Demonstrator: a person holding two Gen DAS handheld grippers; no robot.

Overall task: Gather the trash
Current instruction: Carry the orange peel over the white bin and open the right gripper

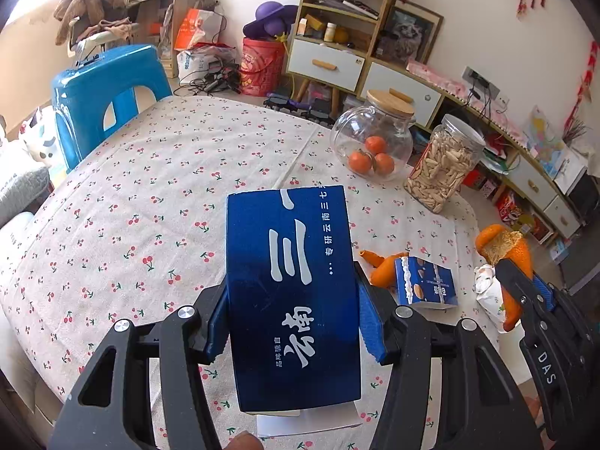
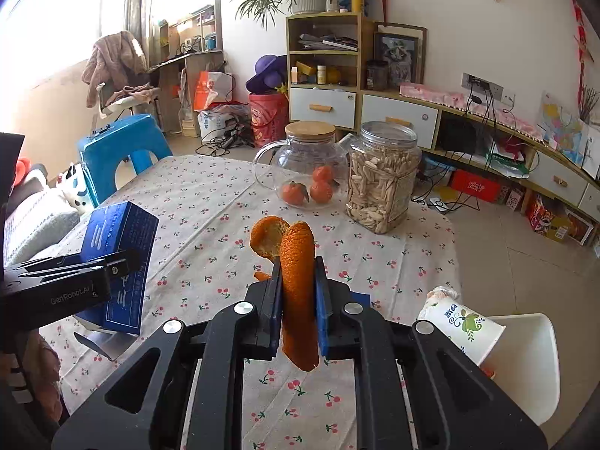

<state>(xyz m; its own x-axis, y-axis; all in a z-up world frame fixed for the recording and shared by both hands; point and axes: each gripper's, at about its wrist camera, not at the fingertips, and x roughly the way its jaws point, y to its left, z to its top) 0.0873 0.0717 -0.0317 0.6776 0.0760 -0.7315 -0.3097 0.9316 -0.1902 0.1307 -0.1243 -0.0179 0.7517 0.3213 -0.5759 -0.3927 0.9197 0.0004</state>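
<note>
While a cherry-print cloth covers the table (image 1: pixel 150 195), which fills the middle of both views, a blue stool (image 1: pixel 108 90) stands behind its far edge at the upper left of the left wrist view. Toward the upper right of the cloth a glass teapot (image 1: pixel 371 138) with a wooden lid holds three small oranges, and just beside it on the right stands a clear jar of seeds (image 1: pixel 442 168).

Low in the centre of the left wrist view, the left tongs (image 1: pixel 292 322) are closed on a dark blue box (image 1: pixel 292 292) with white lettering, their blue pads pressed against its two long sides. The box is held off the table and a white flap sticks out of its near end. In the right wrist view the same box (image 2: pixel 120 247) shows at the left edge, gripped from the side.

At the bottom centre of the right wrist view, the right tongs (image 2: pixel 298 300) are nearly shut on a strip of orange peel (image 2: pixel 298 288), which stands upright between the pads with a curled piece at its top. A paper cup (image 2: pixel 465 326) with a green pattern lies tilted at the lower right, near the table edge.

At the right of the left wrist view a small blue carton (image 1: pixel 427 281) lies on the cloth, with another piece of peel (image 1: pixel 378 262) touching its left side.
</note>
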